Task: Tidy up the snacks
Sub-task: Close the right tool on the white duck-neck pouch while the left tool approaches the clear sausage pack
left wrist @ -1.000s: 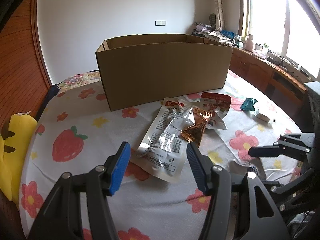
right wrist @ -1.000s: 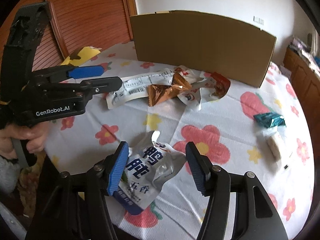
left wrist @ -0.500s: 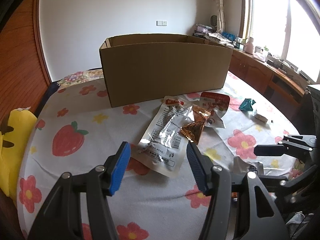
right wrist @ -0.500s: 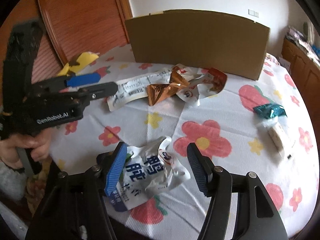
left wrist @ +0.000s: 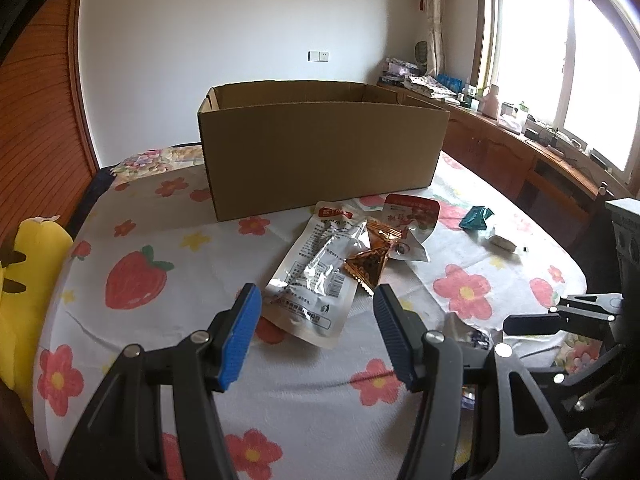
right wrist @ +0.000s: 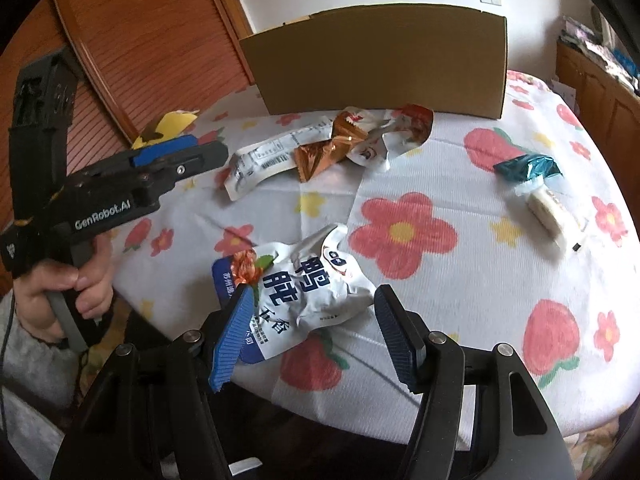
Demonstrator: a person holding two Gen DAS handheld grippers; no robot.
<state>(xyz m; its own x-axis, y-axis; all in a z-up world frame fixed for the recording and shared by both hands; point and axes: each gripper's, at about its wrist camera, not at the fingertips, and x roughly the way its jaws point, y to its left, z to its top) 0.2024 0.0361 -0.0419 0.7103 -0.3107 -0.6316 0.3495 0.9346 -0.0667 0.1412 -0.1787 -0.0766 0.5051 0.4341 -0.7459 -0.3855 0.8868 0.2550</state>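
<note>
Nothing seen packed yet: box point(left wrist: 320, 152) open at the back of the surface point(left wrist: 192, 336), its inside hidden, with every visible snack out on the cloth. Long silver pouch point(left wrist: 316, 276), gold packets point(left wrist: 368, 264), red-topped pouch point(left wrist: 408, 216), teal sweet point(right wrist: 528, 168) and pale bar point(right wrist: 548, 212) lying loose. Right gripper point(right wrist: 314, 328) spread, straddling the crumpled white bag point(right wrist: 304, 284) without pinching it; left gripper point(left wrist: 318, 336) spread and empty, short of the silver pouch.

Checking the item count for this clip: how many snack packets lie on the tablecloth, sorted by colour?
Silver and clear: 1
Copper foil: 2
White with red top: 1
White and blue: 1
Teal: 1
Small clear, pale bar inside: 1
Total: 7
</note>
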